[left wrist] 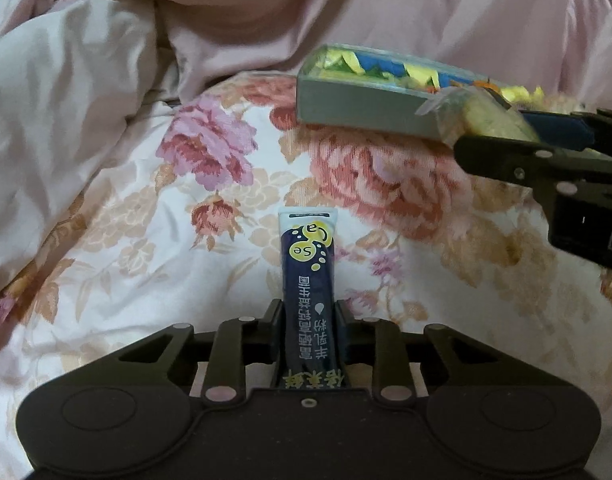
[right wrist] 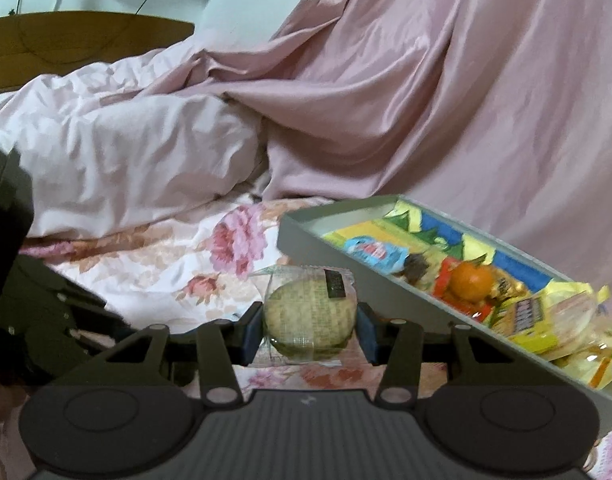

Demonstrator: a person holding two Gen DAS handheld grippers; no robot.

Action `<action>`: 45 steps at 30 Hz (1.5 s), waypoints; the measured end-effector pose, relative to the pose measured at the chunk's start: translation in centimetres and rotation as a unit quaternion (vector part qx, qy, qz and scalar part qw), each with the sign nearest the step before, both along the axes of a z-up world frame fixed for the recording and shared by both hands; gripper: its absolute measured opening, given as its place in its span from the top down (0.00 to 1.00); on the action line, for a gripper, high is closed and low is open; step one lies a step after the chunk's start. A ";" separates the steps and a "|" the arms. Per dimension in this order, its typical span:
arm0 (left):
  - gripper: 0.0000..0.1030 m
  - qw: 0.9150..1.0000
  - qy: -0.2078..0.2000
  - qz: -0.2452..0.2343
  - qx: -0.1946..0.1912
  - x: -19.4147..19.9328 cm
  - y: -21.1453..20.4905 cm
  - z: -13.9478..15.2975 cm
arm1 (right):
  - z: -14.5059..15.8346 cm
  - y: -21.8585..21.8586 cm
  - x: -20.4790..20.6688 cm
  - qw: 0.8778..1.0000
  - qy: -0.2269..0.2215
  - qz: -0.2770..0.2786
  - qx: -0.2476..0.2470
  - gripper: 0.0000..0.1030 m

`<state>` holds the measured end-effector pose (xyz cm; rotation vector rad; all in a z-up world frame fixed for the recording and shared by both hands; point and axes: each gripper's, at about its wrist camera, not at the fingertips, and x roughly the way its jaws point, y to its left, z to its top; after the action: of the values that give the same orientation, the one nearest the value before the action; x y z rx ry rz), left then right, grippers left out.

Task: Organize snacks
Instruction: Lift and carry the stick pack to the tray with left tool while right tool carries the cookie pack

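The left gripper (left wrist: pixel 308 312) clamped a dark sachet (left wrist: pixel 309 276), its lower end hidden; the right gripper (right wrist: pixel 310 326) pinched a wrapped round cake (right wrist: pixel 309 314) beside the grey tray (right wrist: pixel 346 256), partly cut off

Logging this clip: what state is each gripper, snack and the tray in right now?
Left gripper: shut on the sachet.
Sachet: dark blue, held upright, sealed.
Right gripper: shut on the cake.
Cake: round, wrapped, held off the bed.
Tray: grey, tilted, full of snacks.
Orange: lying in the tray.
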<state>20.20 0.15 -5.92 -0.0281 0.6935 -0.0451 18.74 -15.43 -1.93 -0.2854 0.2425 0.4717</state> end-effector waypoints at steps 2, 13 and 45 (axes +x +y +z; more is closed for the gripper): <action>0.73 1.000 -0.015 0.010 -0.003 -0.3 -0.5 0.6 | 0.5 -0.4 -0.2 1.000 -0.009 -0.004 0.003 0.48; 0.73 0.992 -0.111 0.049 -0.022 0.5 -3.2 7.5 | 3.8 -4.3 0.4 0.996 -0.043 -0.039 0.066 0.48; 0.73 0.992 -0.117 0.041 -0.008 14.9 -10.6 9.7 | 1.9 -9.5 8.5 0.976 -0.054 -0.144 0.152 0.48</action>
<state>35.08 -10.48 3.82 -0.0666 0.4561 0.0250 27.27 -24.89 0.01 0.0257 0.0997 0.1994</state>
